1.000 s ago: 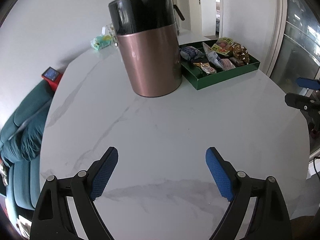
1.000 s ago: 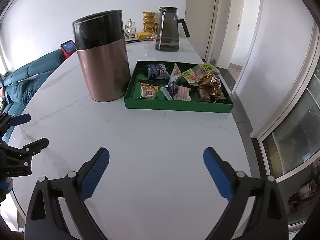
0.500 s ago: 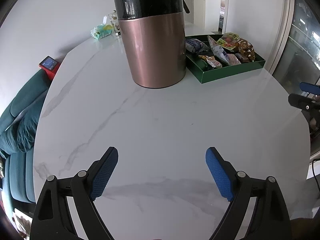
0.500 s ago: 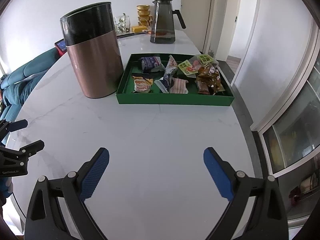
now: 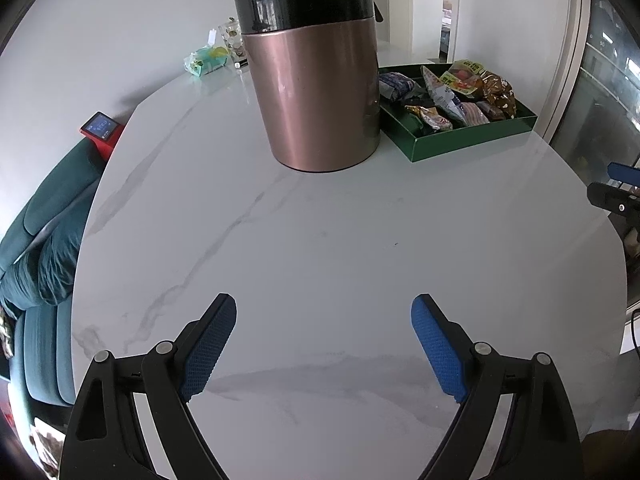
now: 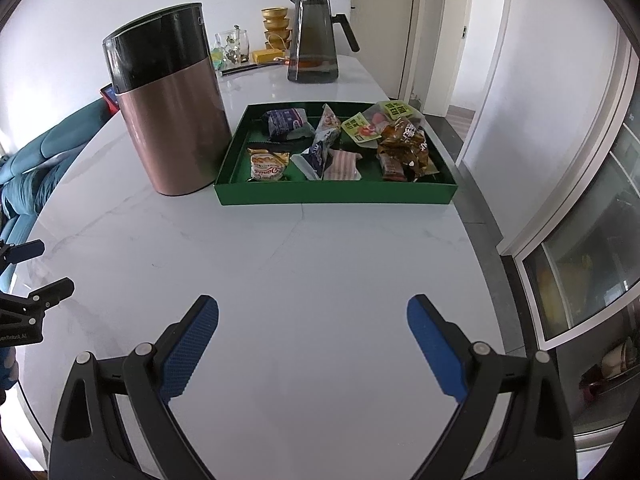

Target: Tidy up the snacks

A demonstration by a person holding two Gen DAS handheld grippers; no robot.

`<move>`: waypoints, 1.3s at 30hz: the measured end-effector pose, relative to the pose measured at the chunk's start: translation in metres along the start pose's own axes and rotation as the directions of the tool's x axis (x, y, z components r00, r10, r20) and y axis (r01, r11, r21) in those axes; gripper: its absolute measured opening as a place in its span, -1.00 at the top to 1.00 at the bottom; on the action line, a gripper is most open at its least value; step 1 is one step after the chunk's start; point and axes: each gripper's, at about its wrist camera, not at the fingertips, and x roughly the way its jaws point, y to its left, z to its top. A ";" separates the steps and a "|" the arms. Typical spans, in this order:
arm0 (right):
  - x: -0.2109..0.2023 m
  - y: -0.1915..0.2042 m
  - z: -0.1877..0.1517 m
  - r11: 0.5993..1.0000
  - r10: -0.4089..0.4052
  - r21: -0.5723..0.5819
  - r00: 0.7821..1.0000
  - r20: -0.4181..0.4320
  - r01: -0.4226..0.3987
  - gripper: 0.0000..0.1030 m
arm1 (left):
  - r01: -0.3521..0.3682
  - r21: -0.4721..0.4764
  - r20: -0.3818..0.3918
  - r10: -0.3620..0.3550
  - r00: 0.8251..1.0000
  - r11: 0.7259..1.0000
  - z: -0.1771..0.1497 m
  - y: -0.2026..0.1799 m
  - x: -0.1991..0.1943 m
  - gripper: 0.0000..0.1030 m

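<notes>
A green tray holds several wrapped snacks on the white marble table; it also shows in the left wrist view at upper right. A tall copper canister with a black lid stands just left of the tray, and fills the upper middle of the left wrist view. My left gripper is open and empty above the bare tabletop, short of the canister. My right gripper is open and empty, short of the tray.
A dark glass pitcher, gold bowls and a glass jar stand at the table's far end. A teal sofa is left of the table. A glass door is to the right.
Both grippers have moved forward over the table, so the canister and the tray look larger and nearer. Both stay open and empty.
</notes>
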 end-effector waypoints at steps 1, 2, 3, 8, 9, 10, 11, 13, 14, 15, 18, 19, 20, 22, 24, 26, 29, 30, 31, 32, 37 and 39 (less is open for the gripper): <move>0.000 -0.001 0.000 1.000 -0.001 -0.001 1.000 0.000 0.001 -1.00 | -0.003 0.000 -0.002 0.003 1.000 1.000 0.000 0.002 0.000 -0.67; 0.000 -0.002 0.000 1.000 -0.003 -0.001 1.000 -0.001 0.003 -1.00 | -0.008 -0.002 -0.004 0.008 1.000 1.000 -0.001 0.004 0.001 -0.67; 0.001 -0.002 -0.001 1.000 -0.003 0.000 1.000 -0.002 0.003 -1.00 | -0.011 -0.003 -0.007 0.011 1.000 1.000 -0.002 0.006 0.002 -0.67; 0.004 -0.009 -0.002 1.000 -0.009 0.010 1.000 -0.009 0.009 -1.00 | -0.024 -0.010 -0.018 0.024 1.000 1.000 -0.003 0.014 0.006 -0.67; 0.005 -0.010 -0.002 1.000 -0.010 0.013 1.000 -0.010 0.010 -1.00 | -0.026 -0.008 -0.020 0.026 0.999 1.000 -0.003 0.015 0.007 -0.67; 0.006 -0.011 -0.002 1.000 -0.010 0.014 1.000 -0.012 0.010 -1.00 | -0.025 -0.007 -0.022 0.025 0.999 1.000 -0.003 0.015 0.008 -0.67; 0.006 -0.011 -0.002 1.000 -0.011 0.014 1.000 -0.012 0.011 -1.00 | -0.024 -0.007 -0.022 0.024 0.999 1.000 -0.003 0.015 0.008 -0.67; 0.007 -0.012 -0.002 1.000 -0.011 0.015 1.000 -0.012 0.011 -1.00 | -0.019 -0.004 -0.022 0.019 1.000 1.000 -0.003 0.014 0.009 -0.67; 0.007 -0.012 -0.002 1.000 -0.010 0.015 1.000 -0.013 0.010 -1.00 | -0.016 -0.003 -0.023 0.016 1.000 1.000 -0.002 0.013 0.009 -0.67; 0.006 -0.012 -0.002 1.000 -0.010 0.014 1.000 -0.012 0.010 -1.00 | -0.012 -0.003 -0.025 0.012 1.000 1.000 -0.002 0.013 0.010 -0.67; 0.008 -0.012 -0.003 1.000 -0.010 0.011 1.000 -0.017 0.010 -1.00 | -0.007 -0.001 -0.028 0.007 1.000 1.000 -0.001 0.012 0.012 -0.67; 0.009 -0.012 -0.003 1.000 -0.010 0.010 1.000 -0.019 0.010 -1.00 | -0.005 -0.001 -0.028 0.005 1.000 1.000 -0.001 0.012 0.012 -0.67; 0.010 -0.012 -0.003 1.000 -0.010 0.009 1.000 -0.022 0.010 -1.00 | -0.003 -0.002 -0.028 0.003 1.000 1.000 0.000 0.012 0.012 -0.67; 0.012 -0.012 -0.003 1.000 -0.007 0.007 1.000 -0.027 0.007 -1.00 | 0.000 -0.002 -0.032 0.000 1.000 1.000 0.000 0.012 0.013 -0.67; 0.013 -0.011 -0.003 1.000 -0.003 0.005 1.000 -0.030 0.003 -1.00 | 0.002 -0.001 -0.035 -0.002 0.999 1.000 0.000 0.011 0.015 -0.67; 0.014 -0.010 -0.003 1.000 -0.001 0.000 0.999 -0.032 0.001 -1.00 | 0.004 -0.002 -0.037 -0.004 0.999 1.000 0.001 0.011 0.016 -0.67; 0.014 -0.008 -0.003 1.000 0.001 -0.004 0.999 -0.034 -0.001 -1.00 | 0.006 0.002 -0.038 -0.006 0.999 1.000 0.001 0.010 0.016 -0.67; 0.014 -0.009 -0.003 1.000 0.002 -0.004 0.999 -0.034 -0.002 -1.00 | 0.007 0.002 -0.039 -0.007 0.999 1.000 0.001 0.010 0.016 -0.67; 0.014 -0.009 -0.003 1.000 0.002 -0.003 0.999 -0.035 -0.002 -1.00 | 0.008 0.003 -0.040 -0.008 0.999 1.000 0.002 0.010 0.016 -0.67; 0.014 -0.009 -0.003 1.000 0.002 -0.002 0.999 -0.036 -0.002 -1.00 | 0.008 0.005 -0.040 -0.007 0.999 1.000 0.002 0.010 0.017 -0.67; 0.014 -0.010 -0.003 1.000 0.000 0.000 0.999 -0.037 0.000 -1.00 | 0.007 0.007 -0.041 -0.007 0.999 1.000 0.002 0.009 0.018 -0.67; 0.014 -0.010 -0.002 1.000 0.000 0.000 0.999 -0.037 0.000 -1.00 | 0.009 0.006 -0.041 -0.008 0.999 1.000 0.002 0.009 0.017 -0.67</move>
